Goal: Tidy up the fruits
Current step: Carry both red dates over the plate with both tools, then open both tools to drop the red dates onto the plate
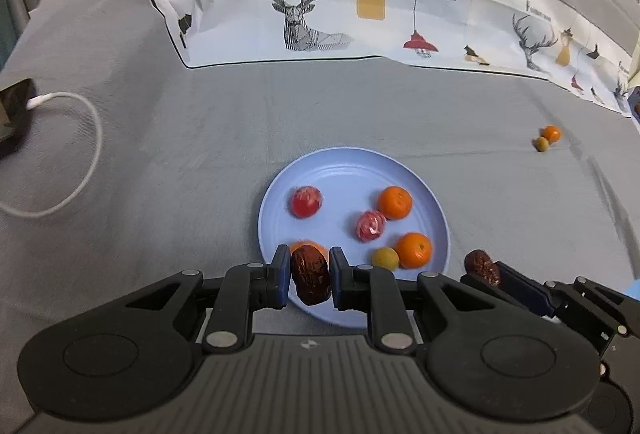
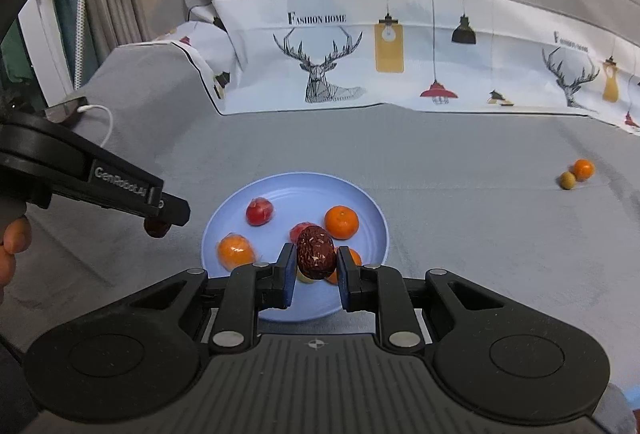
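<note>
Each gripper pinches a brown date: the left gripper and the right gripper, both above the blue plate. Many fruits sit there already. A small orange and a green fruit wait far away.

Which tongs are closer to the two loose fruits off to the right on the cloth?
Right. The right tongs hang over the plate's near right side; the left tongs sit farther left of the loose fruits.

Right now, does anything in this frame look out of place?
Yes: a small orange and a greenish fruit sit side by side on the grey cloth, far right of the blue plate that holds the other fruit.
</note>
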A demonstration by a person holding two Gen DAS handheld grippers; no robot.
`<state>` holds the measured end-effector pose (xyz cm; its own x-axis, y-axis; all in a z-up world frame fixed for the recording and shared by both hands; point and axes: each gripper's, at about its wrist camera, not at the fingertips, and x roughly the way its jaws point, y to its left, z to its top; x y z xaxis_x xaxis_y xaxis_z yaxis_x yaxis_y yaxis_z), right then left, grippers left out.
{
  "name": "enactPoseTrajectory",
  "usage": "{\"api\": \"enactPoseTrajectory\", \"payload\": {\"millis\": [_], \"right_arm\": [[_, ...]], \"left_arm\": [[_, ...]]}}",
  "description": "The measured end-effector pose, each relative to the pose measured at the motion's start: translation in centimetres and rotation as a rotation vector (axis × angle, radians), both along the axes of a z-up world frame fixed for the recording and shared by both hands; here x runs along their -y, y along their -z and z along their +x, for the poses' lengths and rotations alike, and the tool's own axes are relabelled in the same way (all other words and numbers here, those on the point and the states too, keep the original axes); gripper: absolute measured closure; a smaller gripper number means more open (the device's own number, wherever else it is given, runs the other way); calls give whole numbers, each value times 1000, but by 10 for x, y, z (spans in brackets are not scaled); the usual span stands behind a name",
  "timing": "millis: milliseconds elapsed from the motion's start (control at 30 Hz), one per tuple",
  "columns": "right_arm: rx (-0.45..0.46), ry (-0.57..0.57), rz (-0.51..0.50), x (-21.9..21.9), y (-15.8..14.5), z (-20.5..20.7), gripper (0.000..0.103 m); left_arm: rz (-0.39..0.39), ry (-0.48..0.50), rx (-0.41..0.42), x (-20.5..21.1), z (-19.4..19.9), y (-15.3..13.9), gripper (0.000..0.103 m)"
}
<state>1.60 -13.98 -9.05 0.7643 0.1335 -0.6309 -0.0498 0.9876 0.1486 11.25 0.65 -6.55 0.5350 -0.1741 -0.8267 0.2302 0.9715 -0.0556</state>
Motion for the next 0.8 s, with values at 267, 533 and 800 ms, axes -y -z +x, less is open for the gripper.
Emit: {"api": "enactPoseTrajectory", "payload": {"millis": [267, 533, 800], "right_arm": [[-45, -7, -8, -4, 26, 45, 81], [-85, -10, -28, -5, 52, 77, 81], [-131, -34, -3, -2, 44, 65, 23]], "left_arm": [[30, 4, -27, 15, 45, 32, 81], [64, -2, -54, 23, 78, 61, 76], [41, 5, 34, 5, 51, 35, 0]]}}
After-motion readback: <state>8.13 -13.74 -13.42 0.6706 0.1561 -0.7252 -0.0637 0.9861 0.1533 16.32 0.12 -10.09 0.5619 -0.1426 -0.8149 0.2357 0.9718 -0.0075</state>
